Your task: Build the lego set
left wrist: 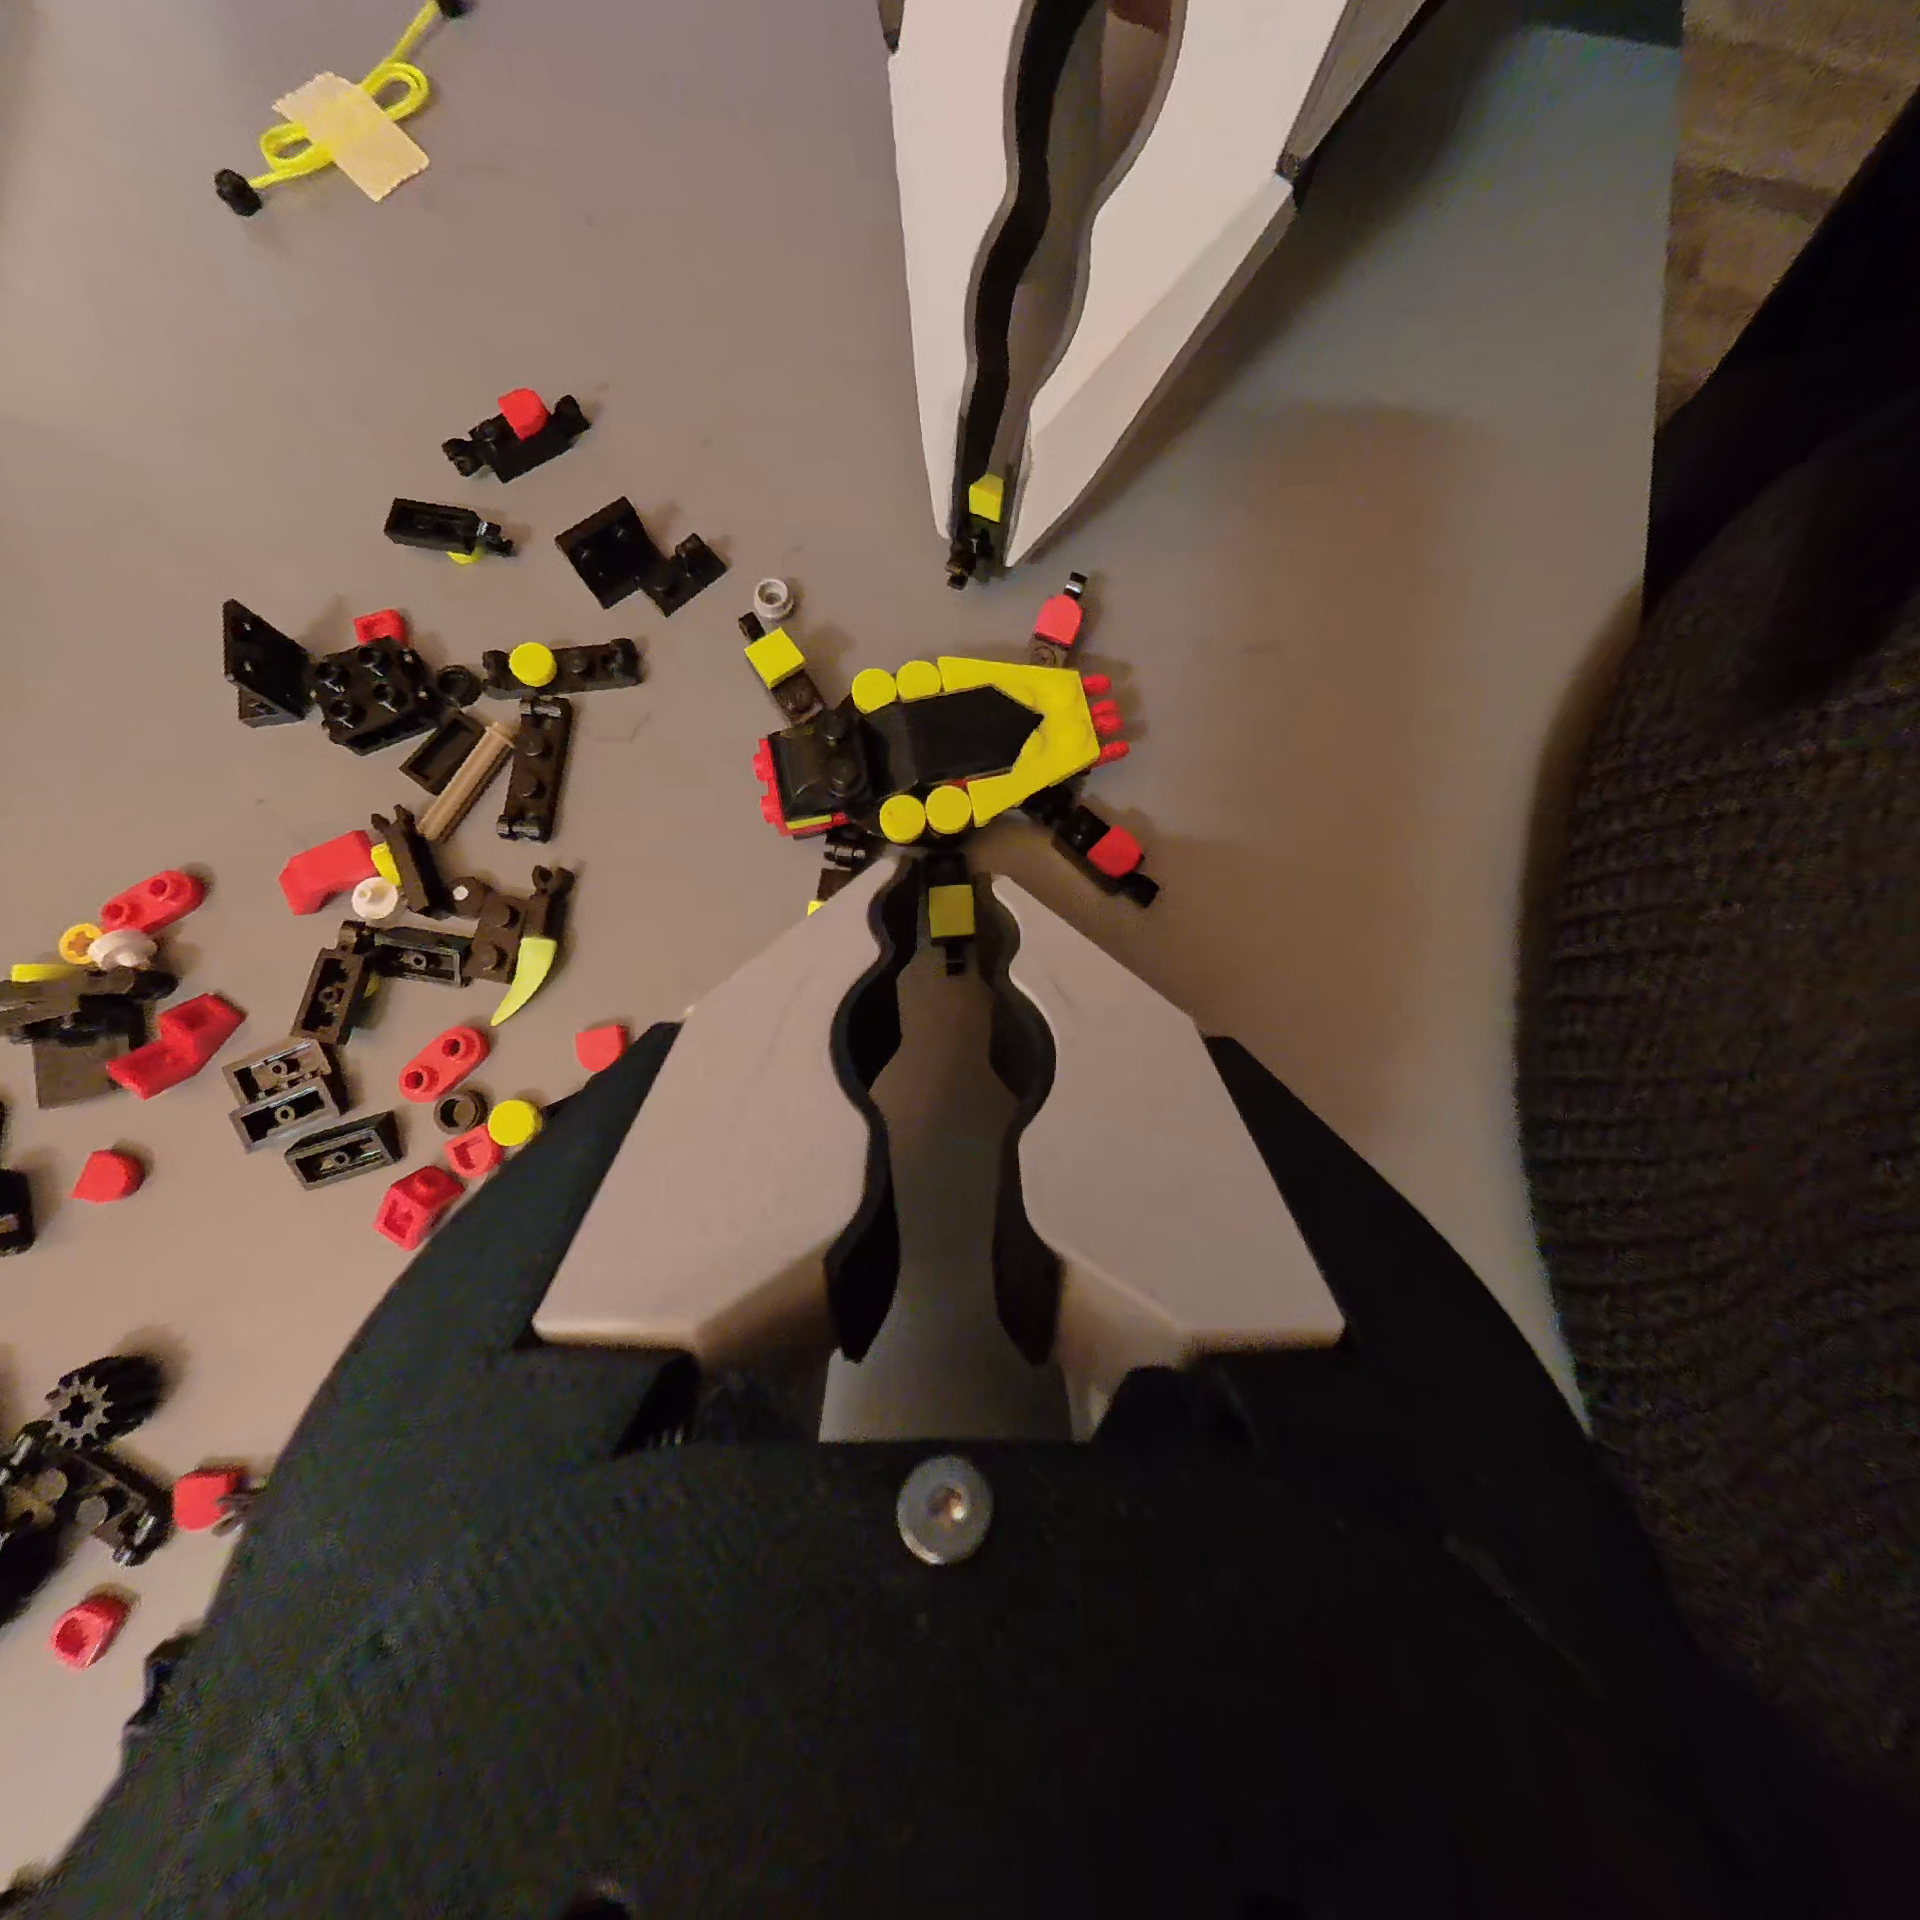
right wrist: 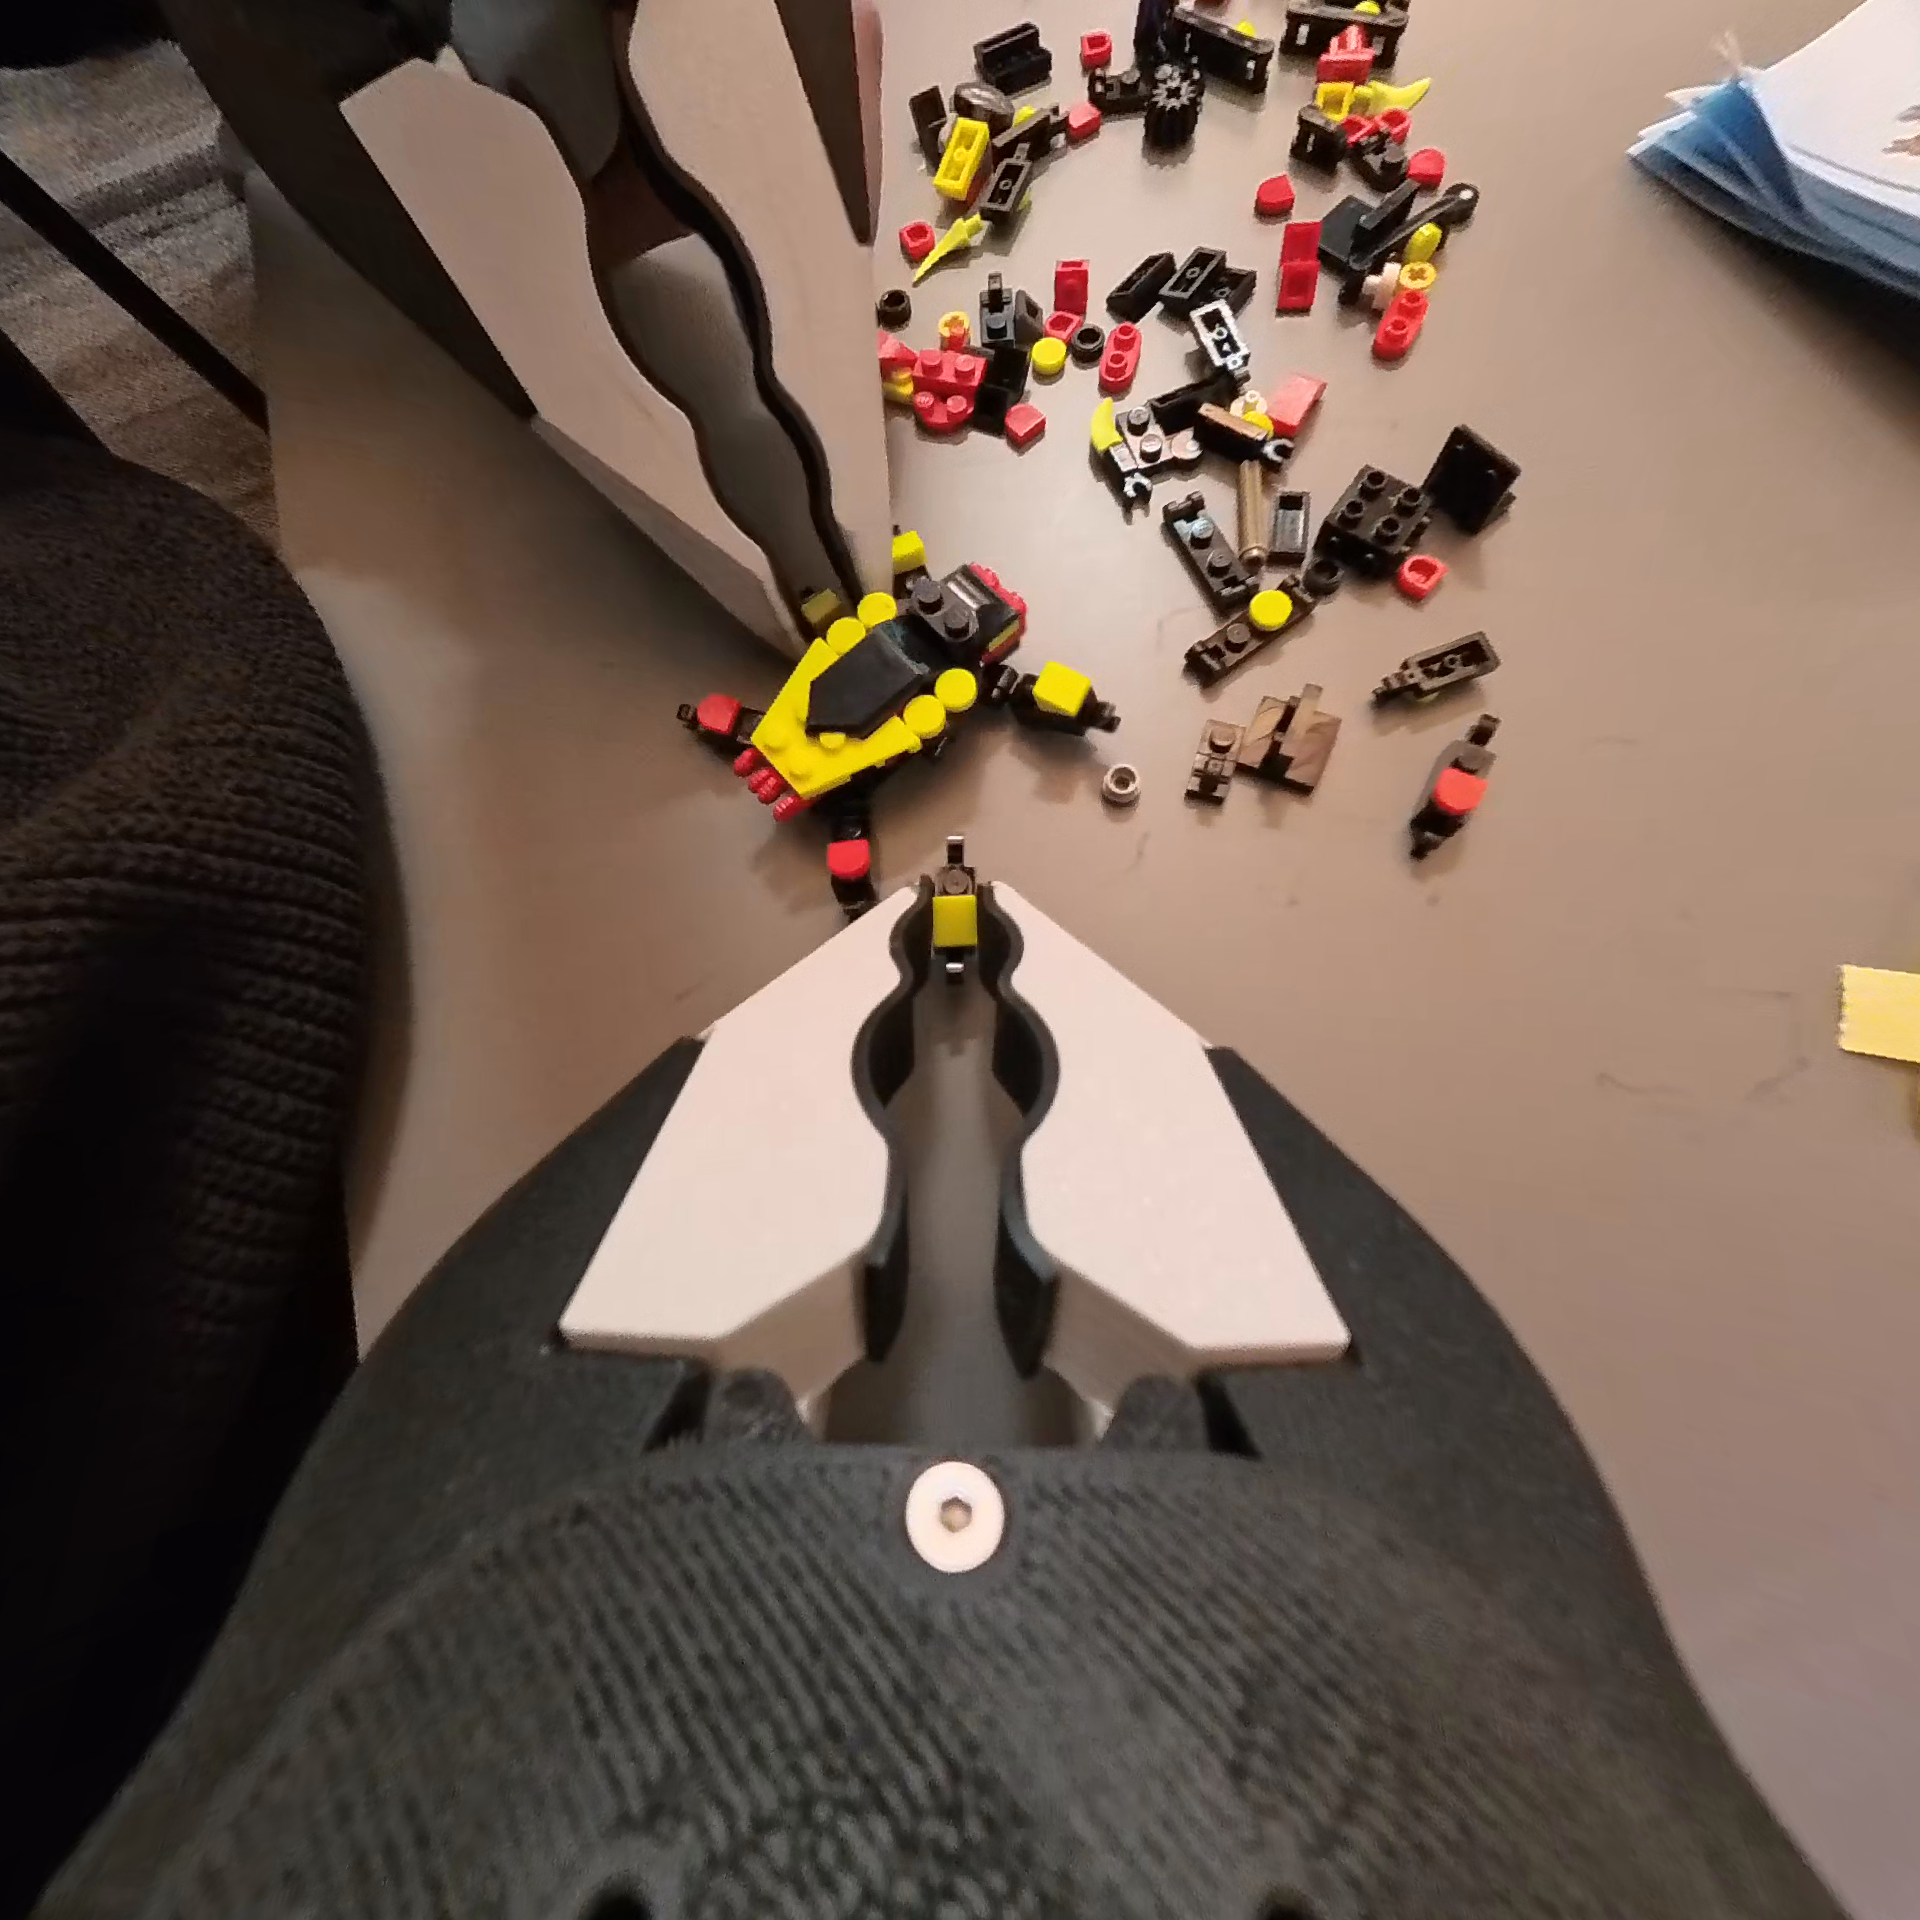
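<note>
A yellow-and-black lego model (left wrist: 1039,717) with red-tipped legs lies on the grey table (left wrist: 1299,540); it also shows in the right wrist view (right wrist: 810,727). My left gripper (left wrist: 945,883) is shut on one of the model's legs, black with a yellow tile (left wrist: 951,914). My right gripper (right wrist: 954,888) is shut on a loose black leg piece with a yellow tile (right wrist: 954,920) and holds it just short of the model. In the left wrist view the right gripper (left wrist: 982,545) comes in from the top with that piece (left wrist: 984,497).
Several loose black, red and yellow bricks (left wrist: 416,831) lie left of the model, also seen in the right wrist view (right wrist: 1195,332). A small grey stud (left wrist: 774,594) sits by the model. A yellow string with tape (left wrist: 343,135) lies far left. A booklet (right wrist: 1787,156) lies far right. Dark knitted fabric (left wrist: 1714,935) borders the table edge. My hands' fingertips stand some 6 cm from each other. From the right gripper's tips to the small grey stud (left wrist: 774,594) is close to 4 cm. Seen from the right wrist view (right wrist: 1121,782) as well.
</note>
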The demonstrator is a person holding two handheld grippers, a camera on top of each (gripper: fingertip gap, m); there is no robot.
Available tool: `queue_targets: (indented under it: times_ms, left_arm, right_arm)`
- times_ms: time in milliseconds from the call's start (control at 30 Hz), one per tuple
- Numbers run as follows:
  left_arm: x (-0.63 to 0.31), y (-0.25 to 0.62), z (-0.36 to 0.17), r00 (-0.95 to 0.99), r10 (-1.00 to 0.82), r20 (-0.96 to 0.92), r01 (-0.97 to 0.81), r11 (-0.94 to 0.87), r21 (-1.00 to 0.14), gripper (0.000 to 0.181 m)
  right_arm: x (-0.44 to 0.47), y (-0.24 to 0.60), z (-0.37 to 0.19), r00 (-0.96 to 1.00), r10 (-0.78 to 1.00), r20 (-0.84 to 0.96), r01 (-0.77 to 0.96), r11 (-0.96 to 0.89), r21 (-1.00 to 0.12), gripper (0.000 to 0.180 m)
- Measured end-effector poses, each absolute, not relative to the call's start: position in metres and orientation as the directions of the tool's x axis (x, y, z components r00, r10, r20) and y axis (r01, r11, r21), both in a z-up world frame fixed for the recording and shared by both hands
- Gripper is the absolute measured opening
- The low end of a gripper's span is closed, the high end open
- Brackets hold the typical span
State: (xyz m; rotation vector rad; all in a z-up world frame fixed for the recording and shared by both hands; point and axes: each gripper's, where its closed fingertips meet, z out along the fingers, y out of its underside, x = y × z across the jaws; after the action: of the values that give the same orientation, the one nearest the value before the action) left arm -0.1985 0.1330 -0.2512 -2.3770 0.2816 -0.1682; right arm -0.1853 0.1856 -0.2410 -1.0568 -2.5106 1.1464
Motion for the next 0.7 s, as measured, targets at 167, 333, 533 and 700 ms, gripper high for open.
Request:
queue_targets:
  times_ms: [167,333,533,700]
  left_arm:
    - [-0.2,0.128,-0.241,0.969,-0.242,0.054,-0.138,-0.708,-0.692,0.021]
    - [-0.204,0.138,-0.227,0.985,-0.14,0.1,-0.026,-0.695,-0.719,0.064]
    - [-0.201,0.155,-0.245,0.998,-0.048,-0.042,-0.064,-0.755,-0.653,0.099]
    - [-0.194,0.157,-0.252,0.995,-0.081,-0.049,-0.094,-0.765,-0.638,0.098]
  right_arm:
    - [-0.183,0.185,-0.245,-0.731,0.671,-0.125,0.54,0.458,-0.706,0.007]
    - [-0.184,0.186,-0.245,-0.726,0.674,-0.14,0.55,0.446,-0.706,0.006]
    - [-0.183,0.187,-0.246,-0.723,0.676,-0.142,0.557,0.449,-0.699,0.007]
    - [-0.182,0.186,-0.247,-0.725,0.674,-0.141,0.557,0.454,-0.695,0.007]
